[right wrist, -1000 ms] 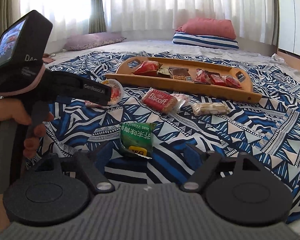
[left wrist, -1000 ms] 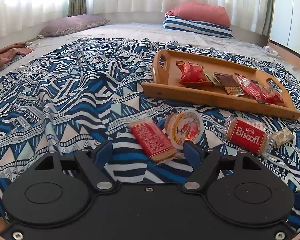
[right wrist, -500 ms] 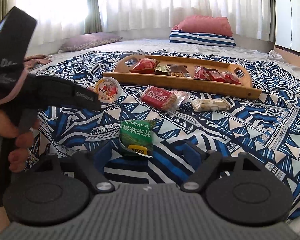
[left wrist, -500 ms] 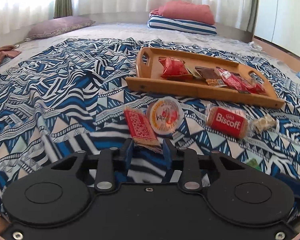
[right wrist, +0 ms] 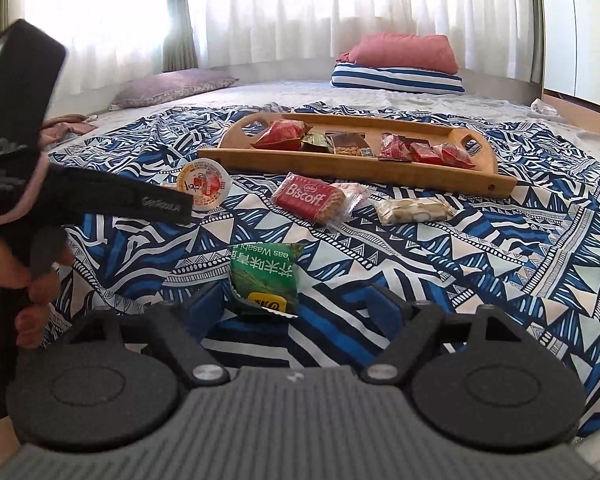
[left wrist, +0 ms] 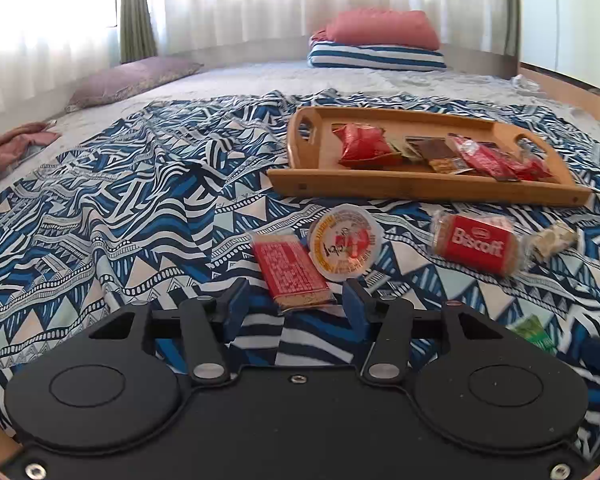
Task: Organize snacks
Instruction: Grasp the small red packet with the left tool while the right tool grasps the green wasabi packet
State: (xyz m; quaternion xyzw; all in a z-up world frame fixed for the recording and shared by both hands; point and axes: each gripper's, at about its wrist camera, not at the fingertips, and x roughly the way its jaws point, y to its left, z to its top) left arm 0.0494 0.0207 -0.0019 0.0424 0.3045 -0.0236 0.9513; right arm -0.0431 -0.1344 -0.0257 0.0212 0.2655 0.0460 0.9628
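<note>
A red biscuit pack [left wrist: 290,270] lies on the blue patterned cloth, its near end between the fingertips of my left gripper [left wrist: 296,306]. The jaws are opening and gaps show on both sides of the pack. Beside it lie a round jelly cup [left wrist: 346,242], a Biscoff pack [left wrist: 476,242] and a pale wrapped sweet [left wrist: 554,236]. Beyond them a wooden tray [left wrist: 420,186] holds several red and brown snack packs. My right gripper [right wrist: 298,300] is open around a green wasabi peas pack [right wrist: 266,280] without touching it. The left gripper's body [right wrist: 156,204] crosses the right wrist view, held by a hand [right wrist: 4,264].
The cloth [left wrist: 120,208] is wrinkled left of the tray. Pillows lie at the bed's far end: a purple one [left wrist: 132,80] and a pink one on a striped one [left wrist: 380,28]. A brown garment [left wrist: 12,148] lies at the left edge. Curtains hang behind.
The left jaws narrowed at the red pack's near end, then spread again; the pack still lies on the cloth. The left view has shifted slightly. The right gripper has stayed put.
</note>
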